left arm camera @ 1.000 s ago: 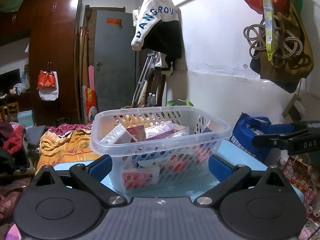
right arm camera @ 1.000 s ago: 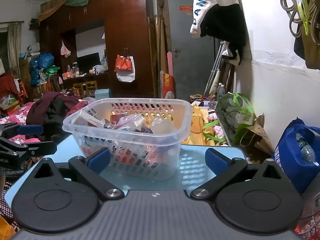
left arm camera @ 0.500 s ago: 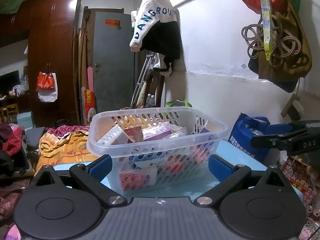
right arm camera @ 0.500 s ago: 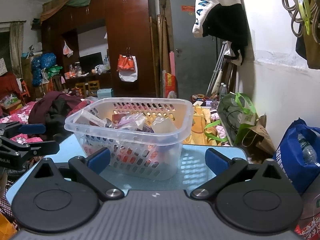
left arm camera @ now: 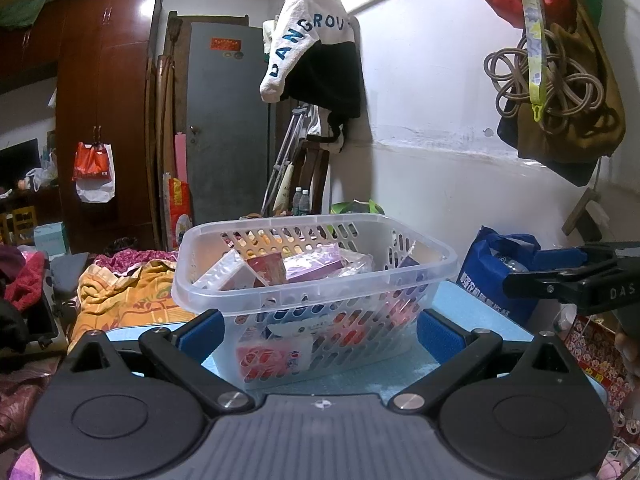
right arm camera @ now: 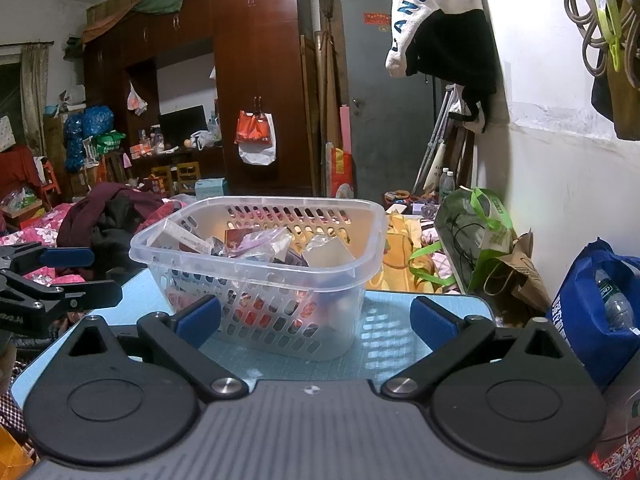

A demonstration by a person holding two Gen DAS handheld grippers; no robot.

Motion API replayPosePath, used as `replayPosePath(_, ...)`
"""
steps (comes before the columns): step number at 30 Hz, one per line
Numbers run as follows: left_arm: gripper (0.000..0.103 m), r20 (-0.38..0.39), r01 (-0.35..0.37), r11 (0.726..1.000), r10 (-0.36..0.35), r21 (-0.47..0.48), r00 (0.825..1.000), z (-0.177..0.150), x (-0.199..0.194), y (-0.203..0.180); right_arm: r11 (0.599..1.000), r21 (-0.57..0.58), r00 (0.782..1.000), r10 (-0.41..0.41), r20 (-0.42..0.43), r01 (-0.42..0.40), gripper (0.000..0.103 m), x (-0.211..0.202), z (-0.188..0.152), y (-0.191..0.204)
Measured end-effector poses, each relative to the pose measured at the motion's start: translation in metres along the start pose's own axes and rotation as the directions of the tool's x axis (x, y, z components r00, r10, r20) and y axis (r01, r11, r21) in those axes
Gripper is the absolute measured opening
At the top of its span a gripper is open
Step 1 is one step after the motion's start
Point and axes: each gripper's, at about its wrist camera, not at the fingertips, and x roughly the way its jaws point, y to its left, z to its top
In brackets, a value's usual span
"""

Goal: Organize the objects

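Left wrist view shows the light blue tabletop first, kept bare apart from one thing so I have room to sort. On it stands the clear perforated plastic basket, upright and central, reachable from either side. It is already packed with small packets and boxes — a purple packet lies near the top, a red-and-white packet presses against the near wall. My left tongs hang just short of that wall, jaws apart and holding nothing. My right tongs face the basket from the other side — also spread wide and empty, I judge ready for whichever packet I lift out.
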Motion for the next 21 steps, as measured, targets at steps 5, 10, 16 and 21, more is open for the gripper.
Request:
replayPosePath(5, 0.103, -0.011, -0.007, 1.000, 0.007, 0.003, 1.000, 0.0001, 0.0035, -0.0012, 1.000, -0.002, 1.000, 0.002, -0.001, -0.002, 0.103, 0.0000, 0.0006, -0.0004)
replayPosePath(10, 0.103, -0.016, -0.006, 1.000, 0.006, 0.001, 1.000, 0.0003, 0.0047, -0.0025, 1.000, -0.006, 1.000, 0.010, 0.000, -0.010, 0.103, -0.0002, 0.0014, -0.0009)
replayPosePath(16, 0.103, -0.017, -0.002, 1.000, 0.002, -0.003, 1.000, 0.0006, 0.0053, -0.0021, 1.000, -0.011, 1.000, 0.009, 0.002, -0.009, 0.103, 0.0002, 0.0015, -0.0006)
replayPosePath(21, 0.103, -0.021, -0.003, 1.000, 0.003, -0.012, 1.000, 0.0011, 0.0086, -0.0024, 1.000, -0.013, 1.000, 0.008, 0.002, -0.008, 0.103, 0.0001, 0.0013, -0.0002)
